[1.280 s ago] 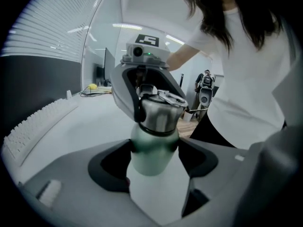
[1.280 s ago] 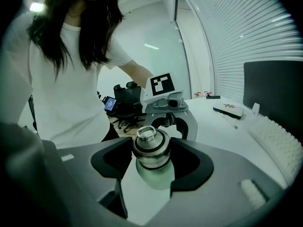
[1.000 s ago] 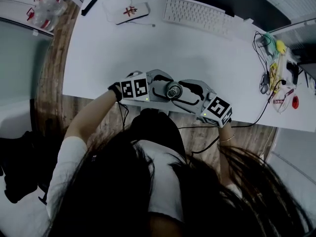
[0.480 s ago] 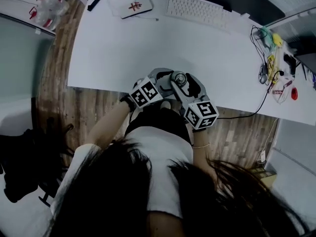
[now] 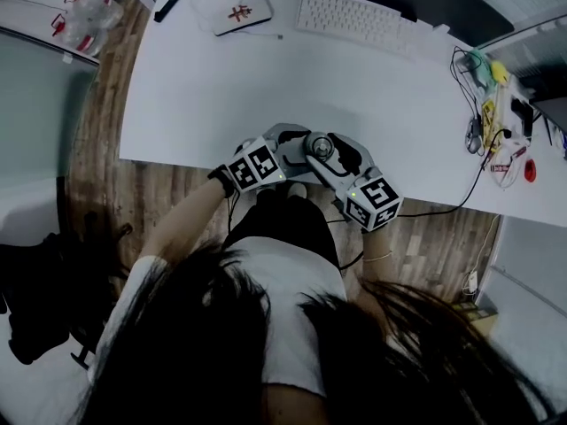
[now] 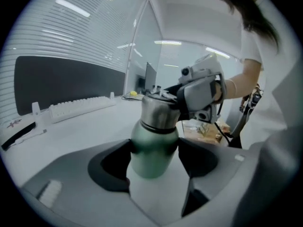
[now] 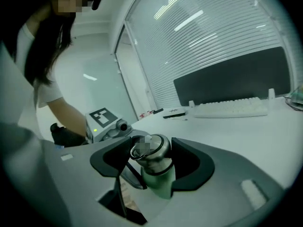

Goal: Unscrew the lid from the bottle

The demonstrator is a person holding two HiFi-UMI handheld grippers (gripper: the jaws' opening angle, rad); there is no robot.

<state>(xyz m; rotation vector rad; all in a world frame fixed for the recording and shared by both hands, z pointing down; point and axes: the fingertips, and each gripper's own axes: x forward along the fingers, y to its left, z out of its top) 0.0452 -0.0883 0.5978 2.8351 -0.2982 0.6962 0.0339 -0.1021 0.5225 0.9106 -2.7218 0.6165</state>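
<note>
The bottle [image 6: 154, 143] has a matte green body and a brushed steel lid [image 7: 152, 148]. It sits just inside the near edge of the white table [image 5: 204, 78]. My left gripper [image 6: 155, 161] clamps its body. My right gripper [image 7: 152, 163] has just been opening its jaws, which now flank the lid closely without squeezing it.

- White counter [image 5: 221, 87] stood over a wood-plank floor [image 5: 97, 175].
- Keyboard [image 5: 354, 23], flat white pad with red marking [image 5: 237, 14] and slim black bar [image 5: 166, 6] lay along its far edge.
- Tangled cables [image 5: 472, 135] lay at its right end.
</note>
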